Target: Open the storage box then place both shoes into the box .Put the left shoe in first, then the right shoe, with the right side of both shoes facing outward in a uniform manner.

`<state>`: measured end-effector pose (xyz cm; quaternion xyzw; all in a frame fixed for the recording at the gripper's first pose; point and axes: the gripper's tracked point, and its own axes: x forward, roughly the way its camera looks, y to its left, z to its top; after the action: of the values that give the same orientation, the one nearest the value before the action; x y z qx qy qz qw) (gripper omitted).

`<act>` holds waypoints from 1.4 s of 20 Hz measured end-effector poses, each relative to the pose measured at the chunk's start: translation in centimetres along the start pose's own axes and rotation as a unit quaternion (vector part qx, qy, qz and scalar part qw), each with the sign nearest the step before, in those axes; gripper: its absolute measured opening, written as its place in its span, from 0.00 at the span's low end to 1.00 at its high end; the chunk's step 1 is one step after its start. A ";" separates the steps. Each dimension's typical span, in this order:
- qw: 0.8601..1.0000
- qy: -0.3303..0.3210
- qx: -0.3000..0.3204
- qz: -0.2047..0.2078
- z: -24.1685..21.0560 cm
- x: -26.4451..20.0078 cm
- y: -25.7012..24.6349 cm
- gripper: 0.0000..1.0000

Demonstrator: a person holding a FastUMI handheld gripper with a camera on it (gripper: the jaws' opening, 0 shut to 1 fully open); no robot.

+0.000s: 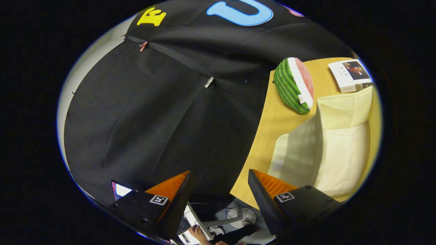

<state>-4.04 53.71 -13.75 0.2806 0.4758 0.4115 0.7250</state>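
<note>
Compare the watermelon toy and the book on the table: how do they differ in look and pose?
The watermelon toy is rounded, with green stripes and a pink face; the book is flat, white and rectangular. The toy lies nearer the wall, the book farther. Both rest on the wooden table beside the cream box. The tool is open, holding nothing.
</note>
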 end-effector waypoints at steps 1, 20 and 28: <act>1.000 -0.006 0.008 -0.003 0.7 -1.3 -0.4 0.98; 0.928 -0.154 -0.090 -0.326 8.0 -30.9 -25.7 0.98; 0.902 -0.043 -0.071 -0.424 0.6 -34.0 -38.1 0.98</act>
<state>1.99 5.10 -28.32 0.0169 0.4877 0.0853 0.8687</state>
